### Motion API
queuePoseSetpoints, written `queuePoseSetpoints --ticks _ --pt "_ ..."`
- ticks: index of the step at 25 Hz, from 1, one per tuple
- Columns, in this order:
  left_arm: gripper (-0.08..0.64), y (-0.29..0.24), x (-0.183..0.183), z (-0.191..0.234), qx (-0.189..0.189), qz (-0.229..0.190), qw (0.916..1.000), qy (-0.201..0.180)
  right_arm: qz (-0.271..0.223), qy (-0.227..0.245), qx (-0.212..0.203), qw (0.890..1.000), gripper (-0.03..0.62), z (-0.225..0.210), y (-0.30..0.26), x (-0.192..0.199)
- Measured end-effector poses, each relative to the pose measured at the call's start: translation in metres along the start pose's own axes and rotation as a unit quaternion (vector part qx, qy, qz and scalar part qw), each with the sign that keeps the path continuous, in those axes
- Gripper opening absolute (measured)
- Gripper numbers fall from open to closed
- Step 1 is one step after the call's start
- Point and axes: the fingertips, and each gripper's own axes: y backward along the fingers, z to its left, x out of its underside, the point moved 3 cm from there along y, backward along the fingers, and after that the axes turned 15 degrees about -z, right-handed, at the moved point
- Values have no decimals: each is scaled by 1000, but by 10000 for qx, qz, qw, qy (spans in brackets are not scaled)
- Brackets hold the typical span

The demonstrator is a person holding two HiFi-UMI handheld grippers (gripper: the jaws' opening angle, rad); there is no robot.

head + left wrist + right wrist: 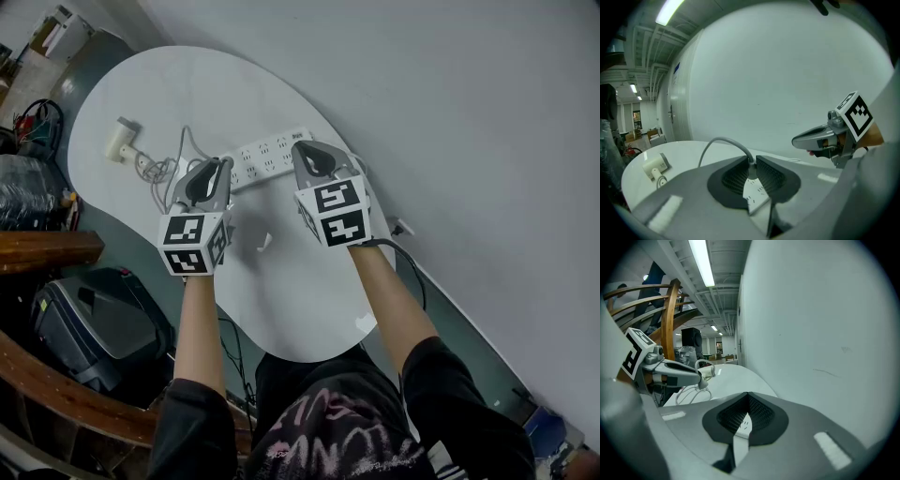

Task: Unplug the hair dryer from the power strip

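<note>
- Pinching the grey cable [723, 141] at its plug end, the left claw [222, 163] stands at the left end of the power strip [272, 155].
- The right claw [300, 146] is pressed together on nothing, over the right end of the strip; if it touches the strip is not clear.
- The strip lies with its long axis across the worktop [281, 291], from one claw to the other.
- The hair dryer [120, 141] lies further left, well apart, nearer to the left claw.
- No view shows if the plug still sits in its socket; probably the pull should go straight away from the strip.
</note>
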Motion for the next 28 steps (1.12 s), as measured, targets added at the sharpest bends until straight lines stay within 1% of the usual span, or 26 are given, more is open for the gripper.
queuePoseSetpoints --ticks 7,14,18,24,28 --pt "52 20 -17 -11 -118 -199 9997 8 -175 69 -15 9998 20 -4 20 -19" --pt "52 46 -34 -18 -367 -419 9984 -2 -407 153 -49 9990 20 0 44 -40" --pt "52 67 -46 -23 -499 -565 9972 -3 -535 185 -64 9984 20 6 61 -52" --pt "52 92 -66 -33 -598 -787 9951 -46 -724 242 -102 9970 20 17 86 -72" --pt "52 108 -73 -41 -722 -896 9934 18 -824 319 -106 9960 20 17 104 -78"
